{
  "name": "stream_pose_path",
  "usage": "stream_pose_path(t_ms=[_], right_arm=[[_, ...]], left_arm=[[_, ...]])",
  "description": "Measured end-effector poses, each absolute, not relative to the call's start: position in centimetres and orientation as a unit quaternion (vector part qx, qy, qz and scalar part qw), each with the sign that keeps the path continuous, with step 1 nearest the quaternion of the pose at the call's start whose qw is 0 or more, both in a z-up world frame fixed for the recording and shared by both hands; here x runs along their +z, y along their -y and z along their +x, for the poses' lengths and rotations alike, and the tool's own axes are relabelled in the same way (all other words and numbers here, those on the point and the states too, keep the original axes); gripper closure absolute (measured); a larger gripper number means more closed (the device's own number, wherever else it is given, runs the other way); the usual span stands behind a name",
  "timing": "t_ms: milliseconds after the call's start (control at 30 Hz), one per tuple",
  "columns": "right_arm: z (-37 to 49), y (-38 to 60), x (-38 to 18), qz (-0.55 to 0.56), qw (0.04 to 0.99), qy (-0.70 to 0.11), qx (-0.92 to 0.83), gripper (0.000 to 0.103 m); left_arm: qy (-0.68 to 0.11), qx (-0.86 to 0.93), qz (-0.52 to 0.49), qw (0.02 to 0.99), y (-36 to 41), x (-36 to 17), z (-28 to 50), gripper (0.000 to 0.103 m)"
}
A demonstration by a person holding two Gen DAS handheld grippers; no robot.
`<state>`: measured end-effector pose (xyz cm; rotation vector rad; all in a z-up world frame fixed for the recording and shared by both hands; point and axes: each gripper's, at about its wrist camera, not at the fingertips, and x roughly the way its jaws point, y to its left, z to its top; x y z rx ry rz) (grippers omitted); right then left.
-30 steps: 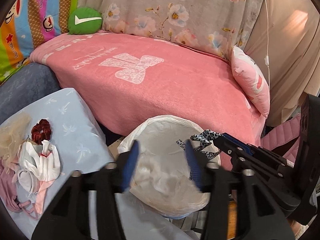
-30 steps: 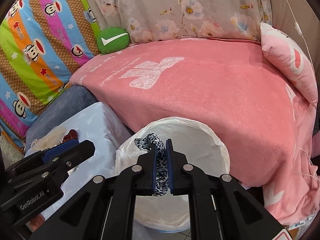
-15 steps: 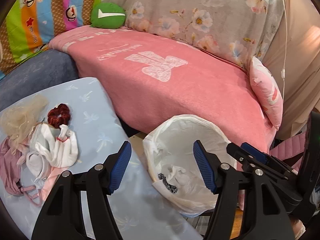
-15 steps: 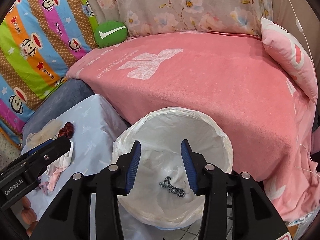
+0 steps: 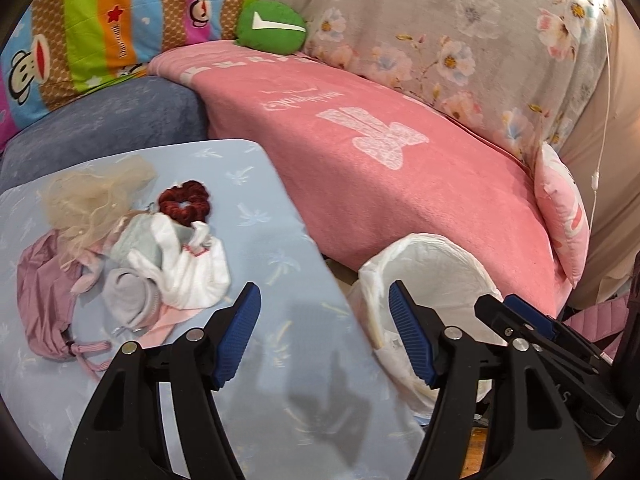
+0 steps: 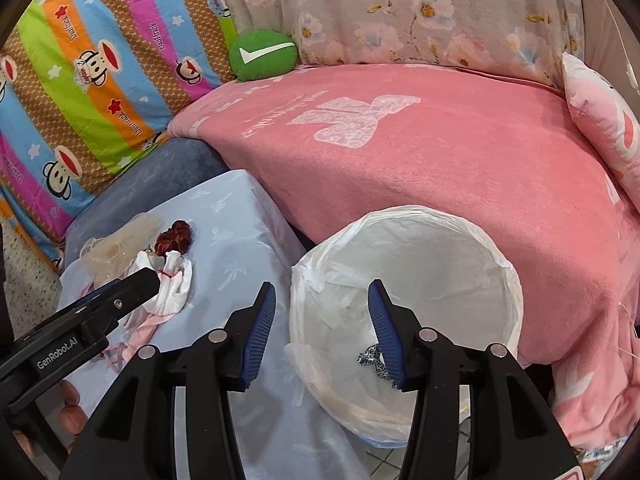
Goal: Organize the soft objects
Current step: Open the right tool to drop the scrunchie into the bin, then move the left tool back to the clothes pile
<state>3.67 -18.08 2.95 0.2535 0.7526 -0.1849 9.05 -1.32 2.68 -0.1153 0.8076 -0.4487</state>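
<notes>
A pile of soft things lies on the light blue table [image 5: 256, 184]: a dark red scrunchie [image 5: 185, 203], white socks [image 5: 192, 268], a beige net cloth [image 5: 92, 196] and a mauve pouch [image 5: 42, 300]. The bin lined with a white bag [image 6: 420, 240] stands right of the table, and a leopard-print scrunchie [image 6: 374, 358] lies at its bottom. My left gripper [image 5: 324, 332] hangs open over the table's right edge, below and right of the pile. My right gripper [image 6: 322, 328] stands open over the bin's left rim, holding nothing.
A sofa under a pink blanket [image 6: 440, 152] runs behind the bin. A green round cushion [image 6: 264, 54] and a striped monkey-print cushion [image 6: 80, 80] sit at the back left. A pink pillow [image 6: 604, 120] leans at the right. A blue-grey seat [image 5: 104, 124] borders the table.
The right gripper opened and dropped the leopard-print scrunchie into the bin. The left gripper swung left from over the bin toward the table and the pile.
</notes>
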Motion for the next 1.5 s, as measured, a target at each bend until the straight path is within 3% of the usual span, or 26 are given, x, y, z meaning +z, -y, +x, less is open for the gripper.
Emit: stream_pose_path(t_ms=[800,1500], right_arm=[[6.4,3.3,1.7,0.06,0.916,-0.396,0.019,0.048],[13.4,-6.0,-2.2,0.039,0.9,-0.43,0.061,0.043]], left_arm=[[-0.394,-0.046,-0.08,0.914,-13.9,-0.5,8.7,0.015],[-0.459,-0.001,-0.169,0.872,-22.5,-6.1,11.2,0.015]])
